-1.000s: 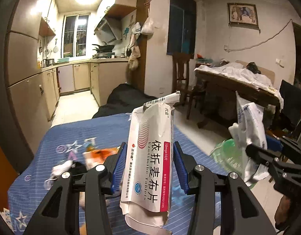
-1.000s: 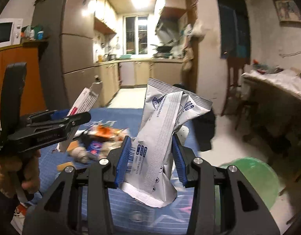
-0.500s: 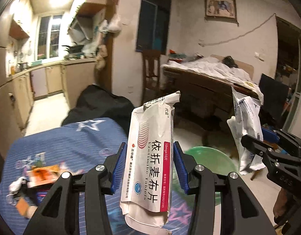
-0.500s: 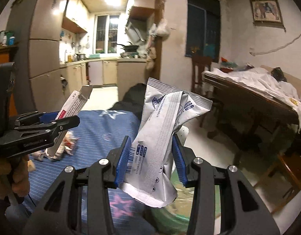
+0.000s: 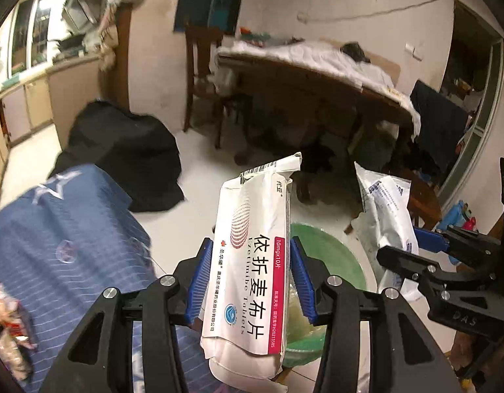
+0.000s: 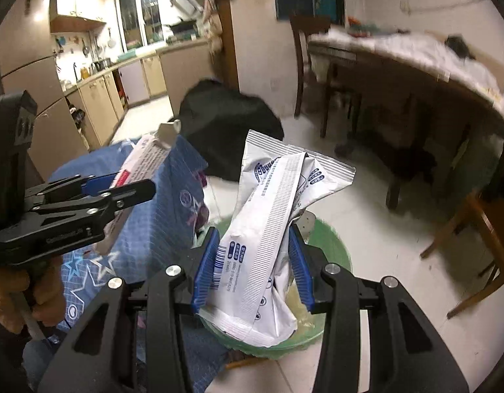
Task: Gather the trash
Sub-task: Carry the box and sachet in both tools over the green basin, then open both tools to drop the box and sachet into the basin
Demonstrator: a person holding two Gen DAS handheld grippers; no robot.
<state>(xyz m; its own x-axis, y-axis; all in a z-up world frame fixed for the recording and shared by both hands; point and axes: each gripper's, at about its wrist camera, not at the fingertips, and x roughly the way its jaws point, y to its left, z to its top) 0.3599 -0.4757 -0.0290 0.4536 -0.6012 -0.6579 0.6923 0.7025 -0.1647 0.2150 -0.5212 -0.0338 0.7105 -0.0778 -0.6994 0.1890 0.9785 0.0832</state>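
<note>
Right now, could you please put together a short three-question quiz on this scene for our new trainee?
1. True or false: the left gripper holds a white medicine box.
2. What does the right gripper grip? A) a silver-white foil pouch B) a bottle C) nothing
3. Fill in: below both grippers on the floor stands a green ____.

Key: 1 true; 2 A; 3 bin, lined with a bag.

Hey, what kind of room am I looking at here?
Most likely a lived-in home, an open kitchen and dining area: kitchen cabinets under a window, a cloth-covered dining table with a wooden chair, and a framed picture on the wall.
</note>
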